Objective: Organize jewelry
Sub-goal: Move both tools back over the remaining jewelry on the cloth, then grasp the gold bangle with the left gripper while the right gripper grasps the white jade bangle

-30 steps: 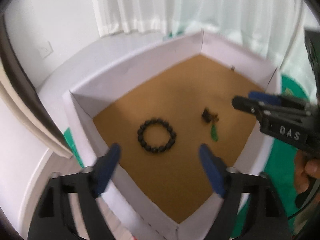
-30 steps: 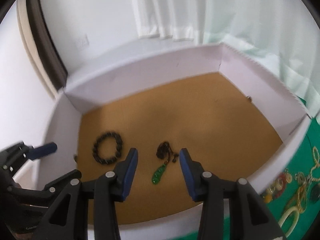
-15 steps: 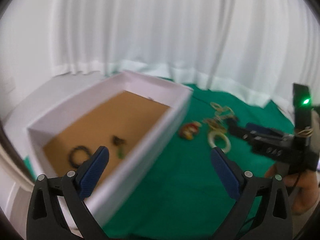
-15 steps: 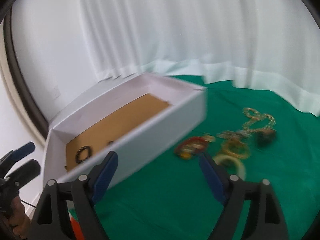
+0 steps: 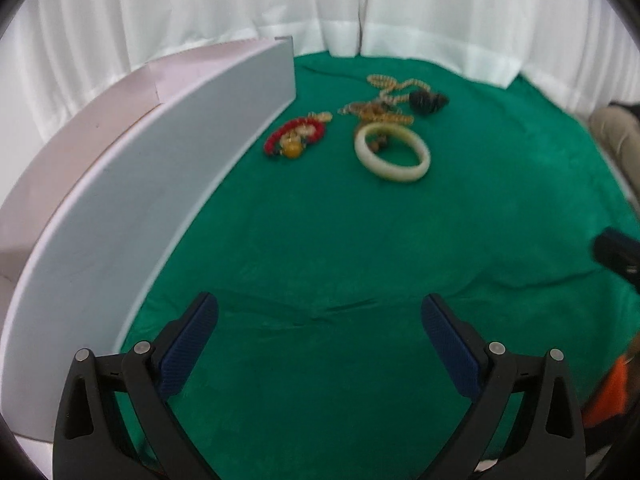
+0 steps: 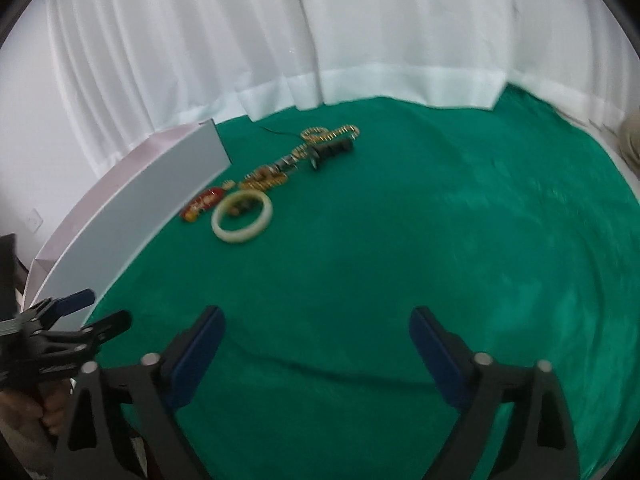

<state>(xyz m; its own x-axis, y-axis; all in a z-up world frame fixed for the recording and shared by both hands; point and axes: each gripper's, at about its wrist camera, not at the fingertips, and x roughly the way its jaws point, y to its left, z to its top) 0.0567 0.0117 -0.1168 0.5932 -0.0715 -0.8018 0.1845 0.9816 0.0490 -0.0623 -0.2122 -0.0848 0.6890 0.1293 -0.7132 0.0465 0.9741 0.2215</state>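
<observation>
Here both claws, left (image 5: 320,320) and right (image 6: 316,332), gape empty above the green cloth (image 5: 340,240).

A: Where does your left wrist camera look from?

B: It sits low over the green cloth (image 5: 320,240), beside the near end of the white box (image 5: 132,216), and faces the far curtain (image 5: 240,0).

A: And your right one?

B: It is a little higher and further right, facing the same way. The left gripper (image 6: 68,320) shows at its left edge.

A: What do they share?

B: The cream bangle (image 5: 392,152) (image 6: 242,217), the box wall and the curtain.
</observation>
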